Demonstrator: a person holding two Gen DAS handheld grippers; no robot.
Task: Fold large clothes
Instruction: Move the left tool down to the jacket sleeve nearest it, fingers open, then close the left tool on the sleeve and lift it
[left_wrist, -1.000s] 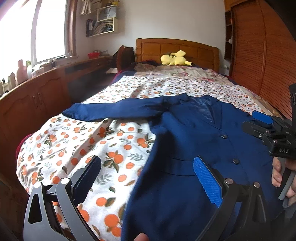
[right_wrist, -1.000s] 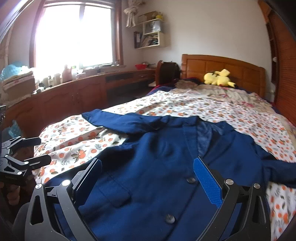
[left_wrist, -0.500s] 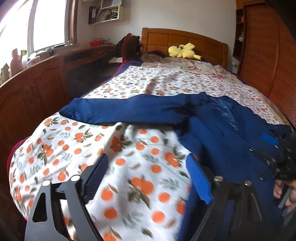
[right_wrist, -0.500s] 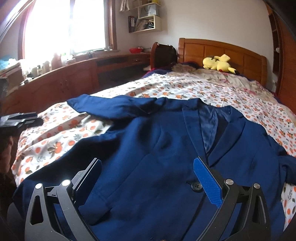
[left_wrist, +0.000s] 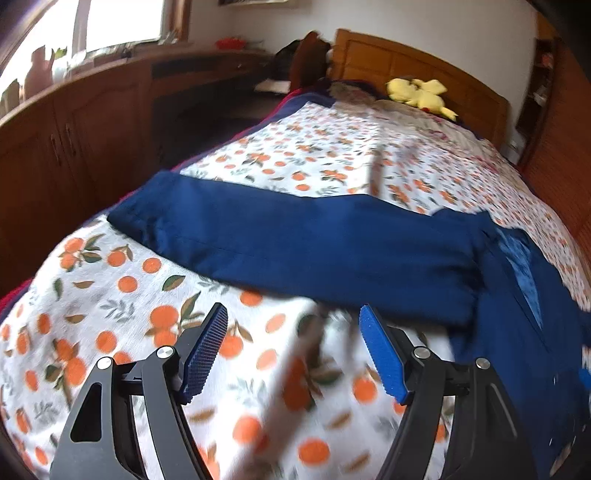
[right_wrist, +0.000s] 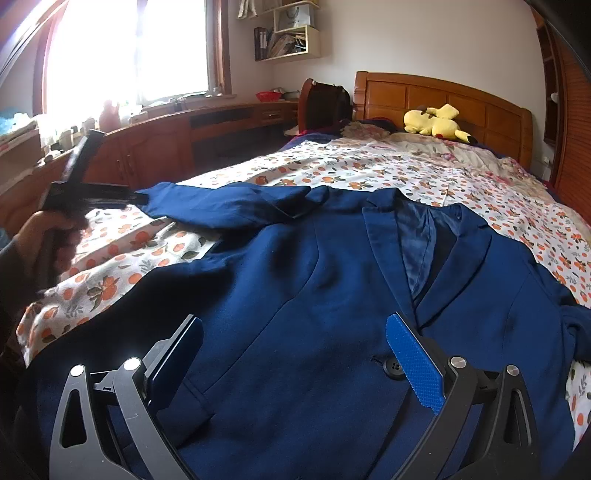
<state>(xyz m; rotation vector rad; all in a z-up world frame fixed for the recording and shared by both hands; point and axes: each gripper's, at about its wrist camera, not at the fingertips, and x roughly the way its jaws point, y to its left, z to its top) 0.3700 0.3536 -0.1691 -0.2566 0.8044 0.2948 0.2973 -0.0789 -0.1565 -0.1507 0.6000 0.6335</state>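
A navy blue jacket (right_wrist: 314, 277) lies face up on the bed, buttoned, with its collar toward the headboard. Its left sleeve (left_wrist: 295, 240) stretches sideways across the orange-print sheet (left_wrist: 110, 295). My left gripper (left_wrist: 291, 321) hovers over the sheet just short of that sleeve; its jaws are closing with nothing between them. In the right wrist view the left gripper (right_wrist: 92, 195) shows beside the sleeve's cuff, held by a hand (right_wrist: 44, 236). My right gripper (right_wrist: 295, 325) stands open low over the jacket's front, near a button (right_wrist: 393, 367).
A yellow plush toy (right_wrist: 436, 123) lies by the wooden headboard (right_wrist: 443, 99). Wooden cabinets (right_wrist: 155, 155) and a desk run along the bed's left side under a window. A wooden wardrobe (right_wrist: 572, 147) stands on the right.
My left gripper has swung left off the jacket's body to the sheet below the sleeve, and its jaws have narrowed. My right gripper dipped closer to the jacket's front, then held still.
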